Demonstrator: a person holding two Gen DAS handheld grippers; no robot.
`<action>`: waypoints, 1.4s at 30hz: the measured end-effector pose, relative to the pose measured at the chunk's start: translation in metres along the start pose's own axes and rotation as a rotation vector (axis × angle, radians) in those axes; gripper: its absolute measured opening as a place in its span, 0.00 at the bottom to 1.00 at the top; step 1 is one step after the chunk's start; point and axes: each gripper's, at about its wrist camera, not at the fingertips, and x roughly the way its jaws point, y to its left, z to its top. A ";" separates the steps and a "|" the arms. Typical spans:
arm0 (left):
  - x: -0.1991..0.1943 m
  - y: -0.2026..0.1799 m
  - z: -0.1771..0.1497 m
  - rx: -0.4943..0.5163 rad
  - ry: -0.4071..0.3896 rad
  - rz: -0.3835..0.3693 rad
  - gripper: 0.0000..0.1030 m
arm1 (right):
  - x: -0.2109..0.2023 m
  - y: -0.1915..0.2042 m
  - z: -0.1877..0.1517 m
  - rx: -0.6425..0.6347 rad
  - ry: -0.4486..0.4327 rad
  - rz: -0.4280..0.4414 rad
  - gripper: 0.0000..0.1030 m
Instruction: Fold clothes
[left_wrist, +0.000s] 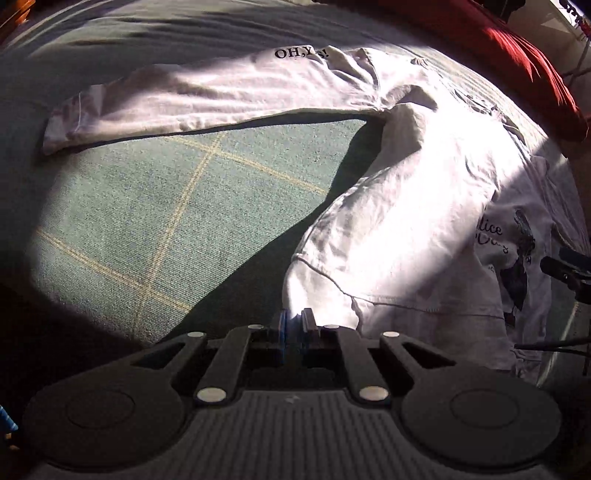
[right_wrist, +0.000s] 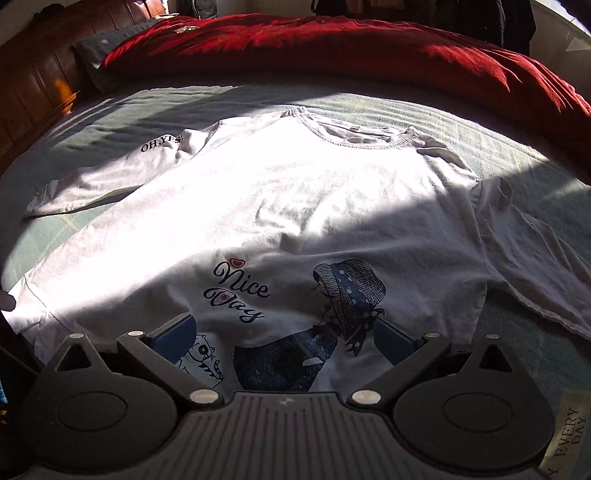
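A white T-shirt (right_wrist: 295, 199) with a "Nice Day" print lies face up on the green bedspread (left_wrist: 166, 206), collar at the far side. Its left sleeve (left_wrist: 207, 99) reads "OH,YES!". My left gripper (left_wrist: 294, 322) is shut on the shirt's bottom left hem corner (left_wrist: 317, 295), lifting it slightly. My right gripper (right_wrist: 284, 336) is open, its jaws spread wide over the lower middle of the shirt above the print. The right gripper's tip shows at the right edge of the left wrist view (left_wrist: 565, 269).
A red blanket (right_wrist: 332, 48) lies bunched across the far side of the bed. A wooden headboard (right_wrist: 33, 85) stands at the far left, with a dark pillow (right_wrist: 96, 51) beside it. Strong sunlight and shadow cross the shirt.
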 end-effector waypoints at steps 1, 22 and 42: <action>-0.003 0.001 0.001 0.000 -0.012 -0.010 0.08 | 0.000 0.000 0.001 0.003 0.000 0.000 1.00; 0.163 -0.006 0.157 -0.414 -0.091 -0.620 0.43 | 0.018 0.000 0.020 0.045 -0.010 -0.020 1.00; 0.156 0.001 0.211 -0.270 -0.245 -0.495 0.28 | 0.045 0.014 0.040 0.039 0.017 -0.025 1.00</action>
